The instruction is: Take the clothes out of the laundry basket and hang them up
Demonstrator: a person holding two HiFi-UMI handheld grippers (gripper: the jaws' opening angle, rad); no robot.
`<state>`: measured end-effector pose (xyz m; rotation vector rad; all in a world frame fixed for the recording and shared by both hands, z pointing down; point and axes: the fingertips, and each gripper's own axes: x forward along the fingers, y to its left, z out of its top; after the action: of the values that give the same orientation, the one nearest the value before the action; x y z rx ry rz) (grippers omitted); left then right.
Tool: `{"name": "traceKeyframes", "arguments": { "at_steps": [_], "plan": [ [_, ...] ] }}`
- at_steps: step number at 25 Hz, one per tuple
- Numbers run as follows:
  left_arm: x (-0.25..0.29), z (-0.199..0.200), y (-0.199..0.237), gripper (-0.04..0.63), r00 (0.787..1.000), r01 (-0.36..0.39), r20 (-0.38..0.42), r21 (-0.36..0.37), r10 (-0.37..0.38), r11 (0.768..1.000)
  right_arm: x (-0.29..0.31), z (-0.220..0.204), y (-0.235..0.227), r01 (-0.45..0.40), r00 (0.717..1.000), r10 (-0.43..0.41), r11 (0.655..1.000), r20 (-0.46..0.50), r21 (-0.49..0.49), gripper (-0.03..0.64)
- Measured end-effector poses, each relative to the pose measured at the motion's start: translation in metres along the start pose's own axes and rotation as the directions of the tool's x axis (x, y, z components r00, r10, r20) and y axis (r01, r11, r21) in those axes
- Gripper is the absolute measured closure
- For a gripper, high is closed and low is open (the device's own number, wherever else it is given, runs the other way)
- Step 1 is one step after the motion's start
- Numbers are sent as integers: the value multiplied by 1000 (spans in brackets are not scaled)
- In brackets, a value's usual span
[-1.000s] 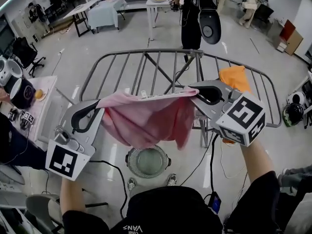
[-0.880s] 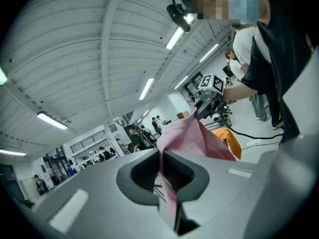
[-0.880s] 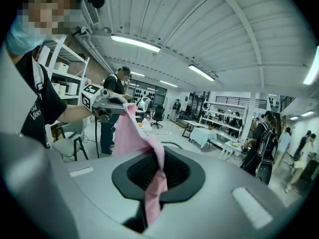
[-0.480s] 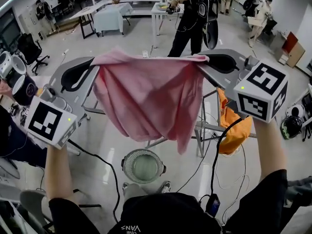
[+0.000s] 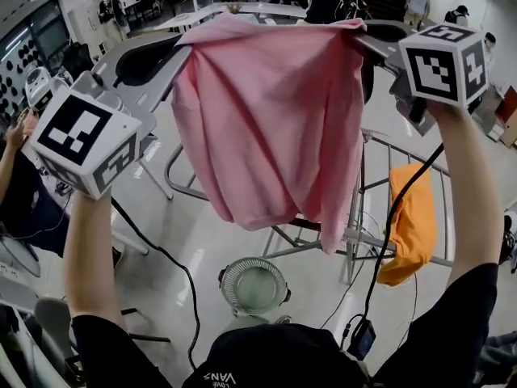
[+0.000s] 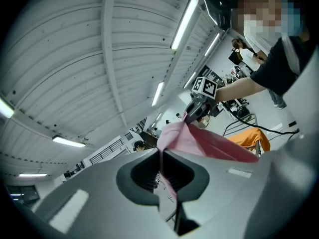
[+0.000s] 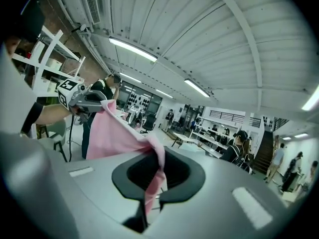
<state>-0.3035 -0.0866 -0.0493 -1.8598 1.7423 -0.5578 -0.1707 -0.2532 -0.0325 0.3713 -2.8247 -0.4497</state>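
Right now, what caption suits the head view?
Left gripper and right gripper pinch a pink garment by its top edge, spread above the drying rack.

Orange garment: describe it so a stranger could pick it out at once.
Find the grey drying rack on the floor. The orange garment hangs over its right side. It alone is draped there; the pink garment is held aloft.

I'm looking steeply down from the head camera, close behind the hanging pink fabric garment (image 5: pixel 266 120). The left claw (image 6: pixel 160 152) camera and right claw (image 7: pixel 158 156) camera are facing each other nearly level, sharing that garment.
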Motion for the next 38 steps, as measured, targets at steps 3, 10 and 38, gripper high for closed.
{"name": "traceKeyframes", "arguments": {
  "at_steps": [3,10,38],
  "plan": [
    [-3,1,34,580,1000,-23,0,22,23,999,34,26,-9,20,1000,-20,1000,-3,3,596],
    [17,-5,59,580,998,-67,15,30,67,997,81,42,-42,66,998,-65,997,9,-32,594],
    [124,-117,-179,580,962,-177,-236,-170,135,969,211,-161,-70,-312,946,300,946,-122,-90,594]
  ]
}}
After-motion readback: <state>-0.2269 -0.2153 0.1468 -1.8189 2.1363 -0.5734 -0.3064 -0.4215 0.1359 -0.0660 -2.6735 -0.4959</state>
